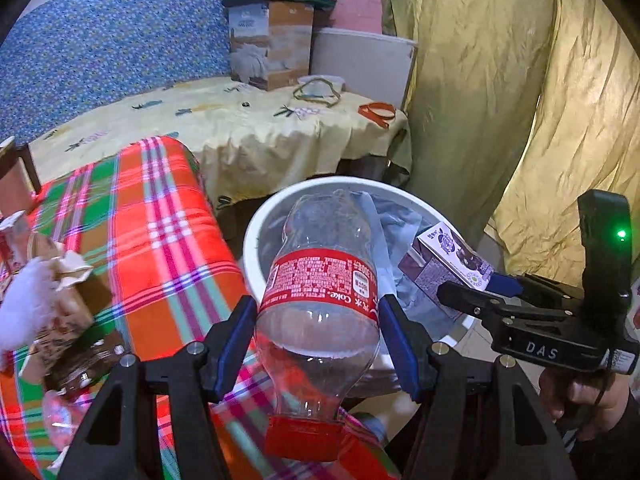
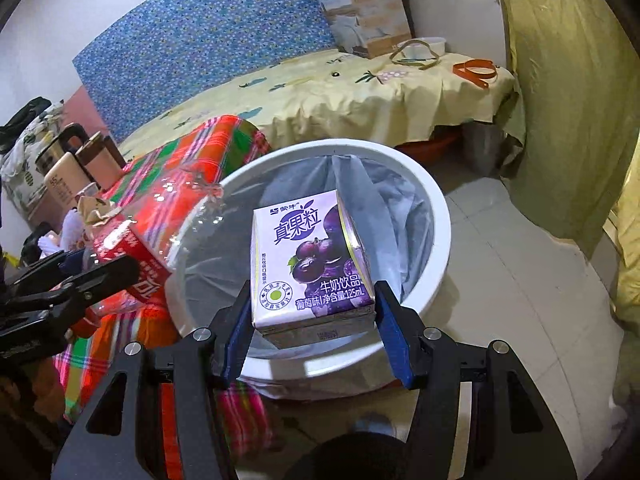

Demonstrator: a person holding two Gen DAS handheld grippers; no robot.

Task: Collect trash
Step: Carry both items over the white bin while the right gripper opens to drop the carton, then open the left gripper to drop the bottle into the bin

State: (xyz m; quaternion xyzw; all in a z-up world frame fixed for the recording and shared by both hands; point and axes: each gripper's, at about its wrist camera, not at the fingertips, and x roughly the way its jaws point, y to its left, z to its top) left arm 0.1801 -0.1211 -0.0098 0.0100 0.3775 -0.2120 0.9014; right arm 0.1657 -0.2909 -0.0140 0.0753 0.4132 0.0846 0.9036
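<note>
My left gripper (image 1: pixel 318 312) is shut on an empty clear Coke bottle (image 1: pixel 320 280) with a red label and red cap, held over the rim of the white trash bin (image 1: pixel 256 224). The bottle also shows in the right wrist view (image 2: pixel 160 232). My right gripper (image 2: pixel 312 304) is shut on a purple grape milk carton (image 2: pixel 308 264), held above the bin's opening (image 2: pixel 436 208). The bin is lined with a pale plastic bag (image 2: pixel 396 216). The right gripper and the carton (image 1: pixel 448 260) show at the right of the left wrist view.
A red, green plaid cloth (image 1: pixel 160 240) covers a surface left of the bin, with crumpled paper and wrappers (image 1: pixel 48 300) on it. Behind is a table with a yellow cloth (image 1: pixel 224 128), a cardboard box (image 1: pixel 272 48) and an orange strap (image 1: pixel 376 112). Yellow curtains (image 1: pixel 520 100) hang right.
</note>
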